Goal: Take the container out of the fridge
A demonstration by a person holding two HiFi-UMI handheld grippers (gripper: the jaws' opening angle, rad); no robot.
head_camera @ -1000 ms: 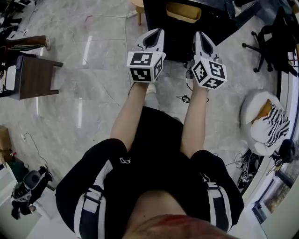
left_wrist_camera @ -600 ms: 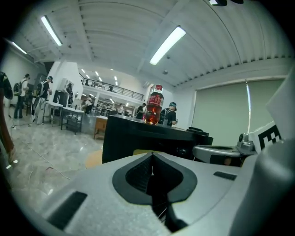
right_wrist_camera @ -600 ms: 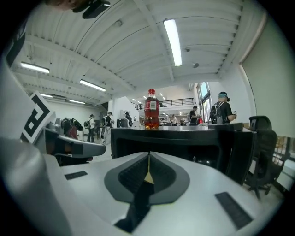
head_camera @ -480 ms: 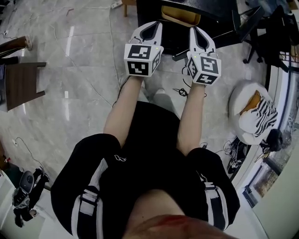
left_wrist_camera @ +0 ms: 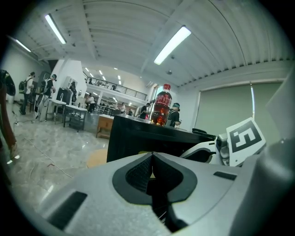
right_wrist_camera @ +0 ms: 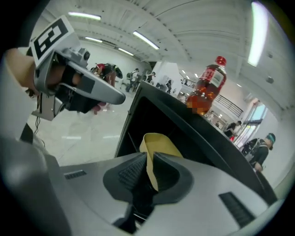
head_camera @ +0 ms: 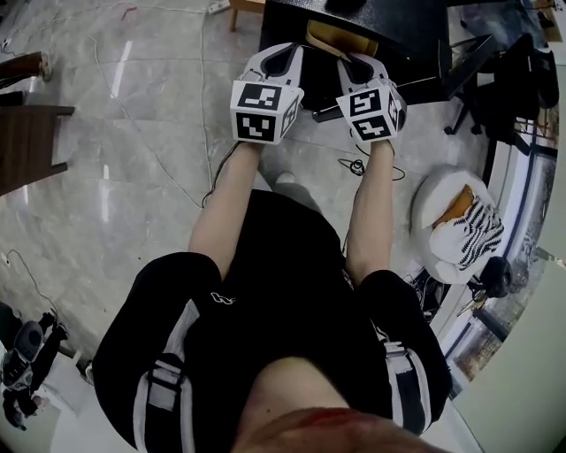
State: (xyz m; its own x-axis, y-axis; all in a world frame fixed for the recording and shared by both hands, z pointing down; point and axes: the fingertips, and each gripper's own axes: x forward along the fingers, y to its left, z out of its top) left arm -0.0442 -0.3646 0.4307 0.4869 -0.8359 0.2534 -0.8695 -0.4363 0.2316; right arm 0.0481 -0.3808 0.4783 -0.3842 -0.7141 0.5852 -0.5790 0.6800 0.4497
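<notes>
A low black fridge (head_camera: 402,26) stands open in front of me, with a yellow container (head_camera: 329,37) inside it. My right gripper (head_camera: 351,62) reaches into the opening. In the right gripper view its jaws (right_wrist_camera: 148,159) are closed on the yellow container's (right_wrist_camera: 159,144) thin rim. My left gripper (head_camera: 287,50) is held beside it at the fridge's front, shut and empty, and its pads (left_wrist_camera: 138,171) meet at the tip. A cola bottle (right_wrist_camera: 208,87) stands on top of the fridge (left_wrist_camera: 138,136).
A white round seat with a striped cloth (head_camera: 455,226) sits on the floor to my right. Behind it is a black office chair (head_camera: 495,80). A dark bench (head_camera: 26,142) stands at the left. Cables (head_camera: 354,165) lie on the marble floor by the fridge.
Both grippers moved forward to the fridge. The right one swung inward and now grips the yellow container's rim.
</notes>
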